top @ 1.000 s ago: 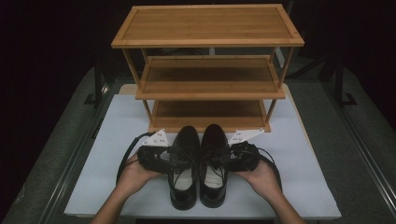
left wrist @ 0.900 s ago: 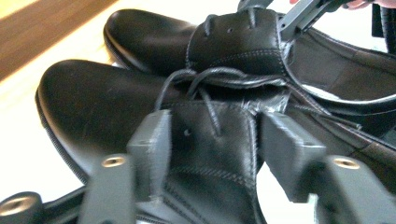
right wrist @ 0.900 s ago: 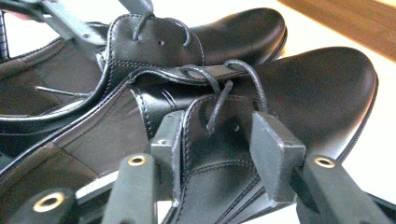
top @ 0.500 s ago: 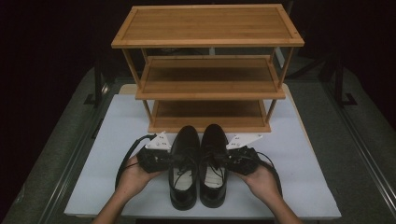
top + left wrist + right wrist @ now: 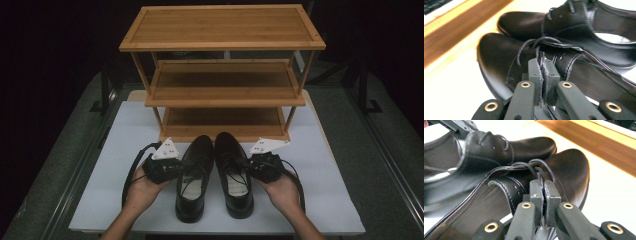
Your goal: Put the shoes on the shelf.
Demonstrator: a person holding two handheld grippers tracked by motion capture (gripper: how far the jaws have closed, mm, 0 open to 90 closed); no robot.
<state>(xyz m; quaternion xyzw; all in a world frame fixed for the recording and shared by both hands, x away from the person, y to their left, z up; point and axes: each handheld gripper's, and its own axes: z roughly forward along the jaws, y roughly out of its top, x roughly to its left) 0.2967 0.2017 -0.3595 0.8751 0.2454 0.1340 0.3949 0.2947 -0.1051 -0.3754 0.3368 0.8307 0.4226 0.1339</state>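
Left hand-held gripper (image 5: 172,167) clamped narrow on outer collar edge of left shoe (image 5: 192,175); right hand-held gripper (image 5: 252,167) likewise pinching outer collar of right shoe (image 5: 232,172). Jaws just closed, leather between pads in both gripper views. Pair side by side on white mat (image 5: 100,175) on desk, toes pointing far, just near of wooden rack (image 5: 222,30). Step in hand, likely: grasp secured, lift not begun. Next move probably calls for raising both together, level, then forward onto a shelf, lowest one nearest. Grip on thin leather only, could slip or tilt. Heels cut off in gripper views; laces tangled near pads, hard to tell if caught.
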